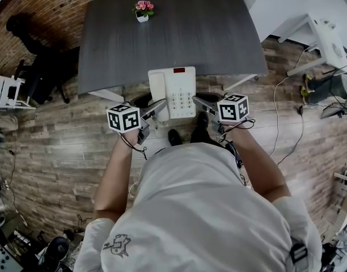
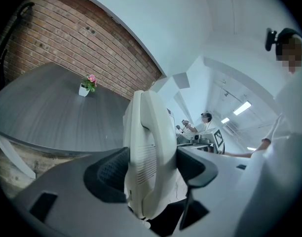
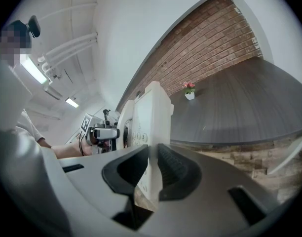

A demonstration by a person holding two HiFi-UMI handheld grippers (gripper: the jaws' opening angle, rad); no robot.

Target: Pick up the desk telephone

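Left gripper (image 2: 152,164): clamped on handset (image 2: 150,132), shown in its own view.
Right gripper (image 3: 150,168): pinched on phone (image 3: 147,115) edge.
Head view: keypad (image 1: 181,100) seen; table (image 1: 219,33) and flowerpot (image 1: 143,11) in upper frame.

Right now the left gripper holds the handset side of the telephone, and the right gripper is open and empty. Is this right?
Not quite. The right gripper is shut on the right edge of the telephone, as the right gripper view shows. The left gripper does hold the handset side.
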